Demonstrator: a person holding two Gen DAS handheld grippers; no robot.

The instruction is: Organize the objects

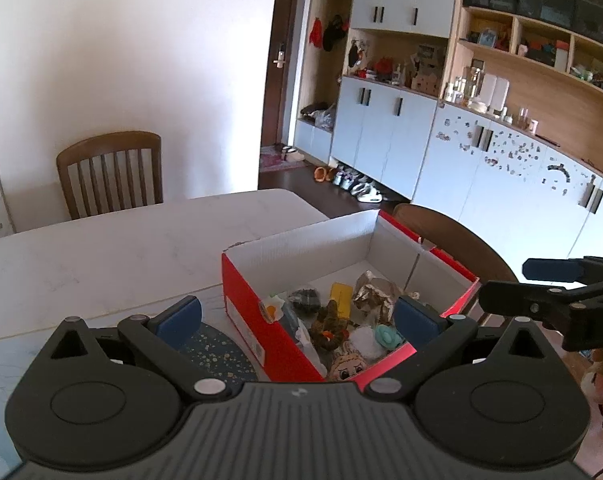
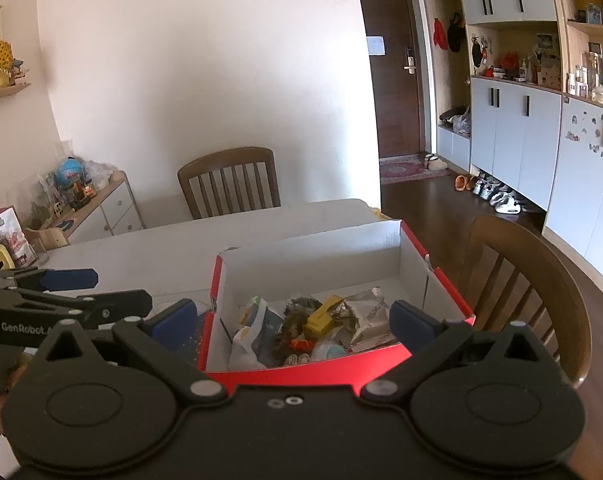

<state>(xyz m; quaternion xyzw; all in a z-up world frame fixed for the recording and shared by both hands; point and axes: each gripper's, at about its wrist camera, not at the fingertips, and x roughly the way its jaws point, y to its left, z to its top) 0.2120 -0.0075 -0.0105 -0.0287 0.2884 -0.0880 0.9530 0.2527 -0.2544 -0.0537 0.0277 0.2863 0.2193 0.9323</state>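
Note:
A red shoebox [image 1: 242, 292] with a white inside stands on the white table [image 1: 101, 248]. In it lie a yellow block [image 1: 341, 296], a crumpled silver packet [image 1: 373, 292], a teal pacifier [image 1: 387, 336], a doll face [image 1: 347, 366] and other small items. My left gripper [image 1: 297, 318] is open, its blue pads straddling the box's near corner, nothing held. In the right wrist view the same box [image 2: 301, 374] holds the yellow block [image 2: 321, 316], silver packet [image 2: 369, 312] and a white pouch [image 2: 257, 332]. My right gripper [image 2: 293, 320] is open and empty over the box's near edge.
A dark speckled mat [image 1: 217, 352] lies left of the box. Wooden chairs stand at the far side [image 2: 229, 180] and the right end [image 2: 529, 280] of the table. Each gripper shows in the other's view: right gripper [image 1: 513, 284], left gripper [image 2: 113, 290]. Cabinets [image 1: 385, 136] line the right wall.

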